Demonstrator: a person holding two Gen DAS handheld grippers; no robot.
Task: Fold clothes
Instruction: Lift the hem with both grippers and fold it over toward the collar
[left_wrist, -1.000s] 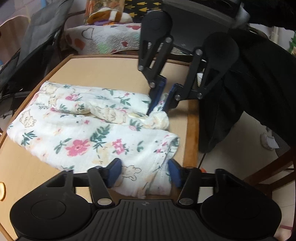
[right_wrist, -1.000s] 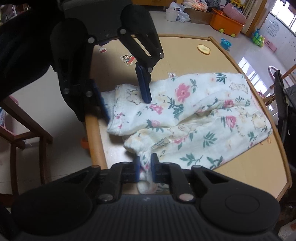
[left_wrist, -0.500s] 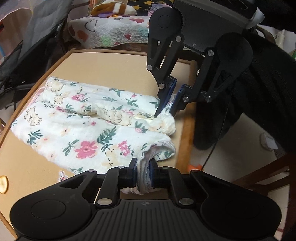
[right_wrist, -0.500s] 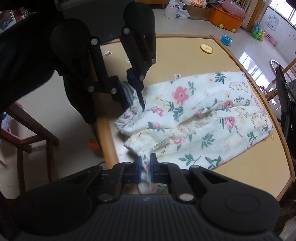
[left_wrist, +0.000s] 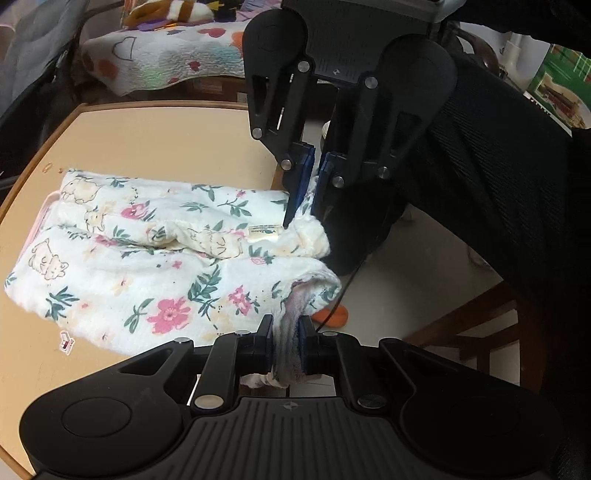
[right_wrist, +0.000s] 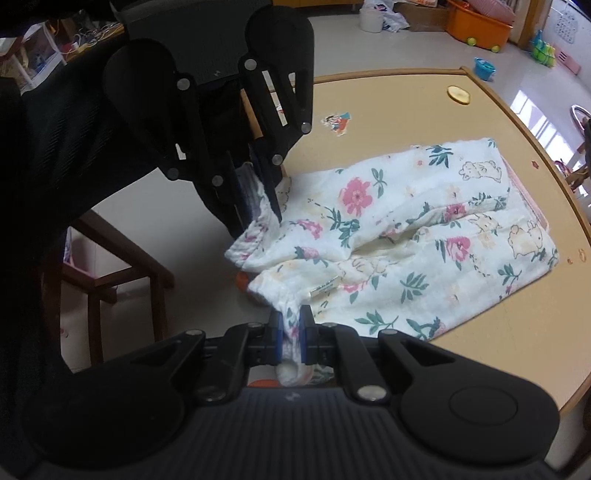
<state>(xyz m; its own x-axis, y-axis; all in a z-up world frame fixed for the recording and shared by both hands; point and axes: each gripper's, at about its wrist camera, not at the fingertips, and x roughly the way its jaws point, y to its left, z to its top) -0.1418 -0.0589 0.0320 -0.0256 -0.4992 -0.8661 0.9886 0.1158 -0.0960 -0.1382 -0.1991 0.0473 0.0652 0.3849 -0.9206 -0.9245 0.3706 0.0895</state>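
A white floral garment with bear prints (left_wrist: 147, 266) (right_wrist: 424, 236) lies on the tan table, its near end lifted past the table edge. My left gripper (left_wrist: 287, 343) is shut on one corner of that end; it also shows in the right wrist view (right_wrist: 258, 206). My right gripper (right_wrist: 290, 339) is shut on the other corner, near a small label (right_wrist: 325, 288); it also shows in the left wrist view (left_wrist: 303, 206). The two grippers face each other, close together.
The tan table (right_wrist: 406, 103) has a raised wooden rim, stickers and a round yellow piece (right_wrist: 458, 95). A wooden chair (right_wrist: 110, 266) stands below the table edge. A patterned quilt (left_wrist: 166, 59) lies beyond the table. Toys and an orange bin (right_wrist: 476, 26) are on the floor.
My left gripper went from open around the garment's corner to shut on it. Both grippers then lifted and pulled their corners off the table edge, dragging the garment toward that side.
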